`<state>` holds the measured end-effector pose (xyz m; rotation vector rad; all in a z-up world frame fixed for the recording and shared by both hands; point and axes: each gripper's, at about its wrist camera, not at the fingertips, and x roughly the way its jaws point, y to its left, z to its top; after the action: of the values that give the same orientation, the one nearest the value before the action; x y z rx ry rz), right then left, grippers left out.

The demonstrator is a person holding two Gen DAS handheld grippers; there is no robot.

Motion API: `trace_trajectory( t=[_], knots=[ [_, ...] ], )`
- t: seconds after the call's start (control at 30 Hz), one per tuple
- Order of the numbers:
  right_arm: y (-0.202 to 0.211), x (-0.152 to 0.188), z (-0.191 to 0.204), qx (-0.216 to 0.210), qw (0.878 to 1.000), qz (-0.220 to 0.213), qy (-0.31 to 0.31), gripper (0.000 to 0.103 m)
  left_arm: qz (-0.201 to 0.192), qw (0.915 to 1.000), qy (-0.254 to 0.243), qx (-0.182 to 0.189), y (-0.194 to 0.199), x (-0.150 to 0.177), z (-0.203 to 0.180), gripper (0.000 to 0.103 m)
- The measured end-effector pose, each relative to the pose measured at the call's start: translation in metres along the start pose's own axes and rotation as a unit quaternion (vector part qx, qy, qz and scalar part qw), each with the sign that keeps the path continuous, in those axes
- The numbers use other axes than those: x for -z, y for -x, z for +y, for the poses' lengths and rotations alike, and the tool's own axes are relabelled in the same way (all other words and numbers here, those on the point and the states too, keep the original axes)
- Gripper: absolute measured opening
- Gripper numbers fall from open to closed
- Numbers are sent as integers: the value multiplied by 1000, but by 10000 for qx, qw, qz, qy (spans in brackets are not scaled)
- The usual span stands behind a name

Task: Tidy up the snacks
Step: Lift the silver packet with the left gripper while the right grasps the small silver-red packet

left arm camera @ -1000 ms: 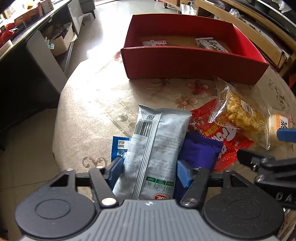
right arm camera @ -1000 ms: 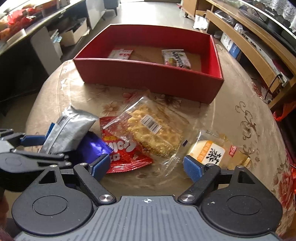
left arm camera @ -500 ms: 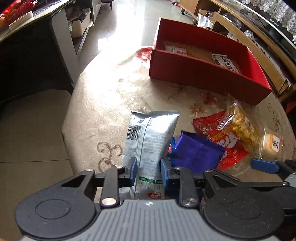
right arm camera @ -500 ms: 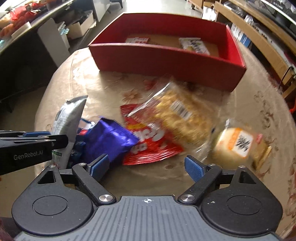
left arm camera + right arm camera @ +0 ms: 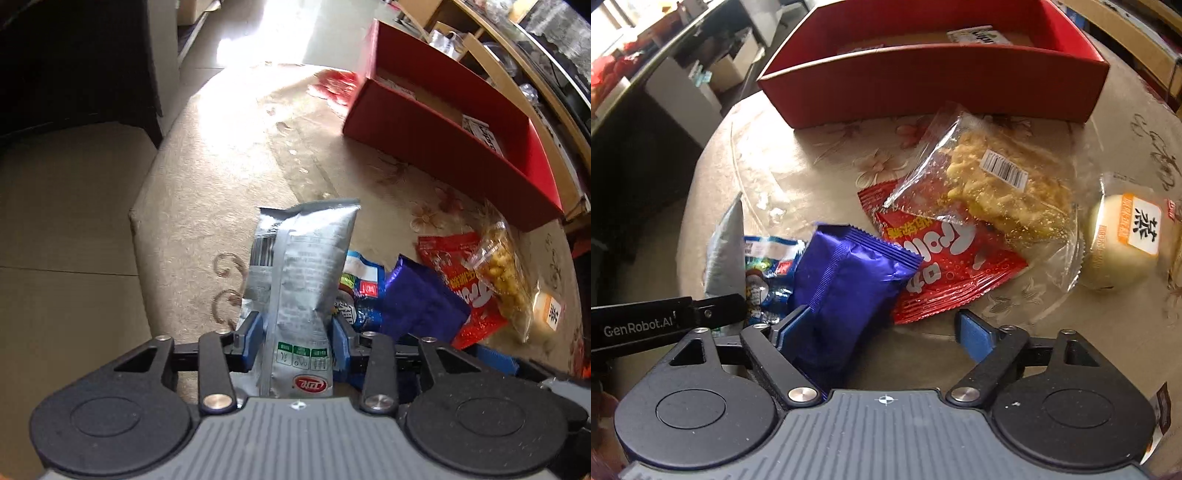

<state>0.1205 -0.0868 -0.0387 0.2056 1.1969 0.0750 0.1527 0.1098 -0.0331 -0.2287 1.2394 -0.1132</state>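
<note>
My left gripper (image 5: 297, 341) is shut on a silver snack pouch (image 5: 301, 266) and holds it upright above the table's left edge; the pouch also shows in the right wrist view (image 5: 726, 254). My right gripper (image 5: 882, 332) is open, its left finger against a purple packet (image 5: 846, 280). Beside it lie a blue candy bag (image 5: 768, 269), a red packet (image 5: 945, 258), a clear bag of yellow crisps (image 5: 997, 181) and a wrapped bun (image 5: 1126, 240). The red box (image 5: 934, 77) stands at the back with two packets inside.
The round table (image 5: 229, 173) has a beige flowered cloth; its edge drops to the floor on the left. Wooden shelving (image 5: 524, 66) runs behind the box on the right. A dark cabinet (image 5: 74, 62) stands at the far left.
My left gripper has closed on the silver pouch and lifted it up and leftward, uncovering the blue candy bag. My right gripper has moved in low beside the purple packet.
</note>
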Motion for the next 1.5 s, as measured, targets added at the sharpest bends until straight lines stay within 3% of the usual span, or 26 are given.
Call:
trace_trajectory(
  t=[0.1,0.3,0.4,0.53,0.67,0.73,0.8,0.9,0.97,1.03,1.27,1.5],
  knots=[
    [5,-1,-2,-232,9996,43,155,61,111,9996,-35,270,0,3,-5,36],
    [19,7,-16,-262,9986,151,433,48,348,9965,-365,671,1,20,-24,36],
    [27,15,-23,-70,9976,219,650,48,437,9946,-531,775,0,29,-32,36],
    [41,17,-38,125,9977,163,650,48,334,9963,-641,458,2,30,-37,37],
    [55,18,-55,98,9989,113,437,53,332,9965,-676,354,-2,30,-43,67],
    [65,16,-64,23,9994,43,332,60,367,9971,-651,165,-11,28,-44,71],
    [76,15,-71,46,9996,-111,248,73,397,9971,-607,223,-15,28,-45,80],
    [91,17,-85,87,9994,-295,140,73,374,9969,-682,151,-15,34,-49,76],
    [96,18,-96,138,9993,-342,53,76,291,9960,-844,33,-12,38,-54,58],
    [97,22,-103,355,9987,-353,33,77,281,9962,-808,168,-8,39,-53,49],
    [96,53,-129,797,9957,-162,-454,83,183,9952,-928,231,2,45,-57,40],
    [88,83,-151,700,9910,152,-1128,86,85,9894,-1381,433,15,57,-75,39]
  ],
)
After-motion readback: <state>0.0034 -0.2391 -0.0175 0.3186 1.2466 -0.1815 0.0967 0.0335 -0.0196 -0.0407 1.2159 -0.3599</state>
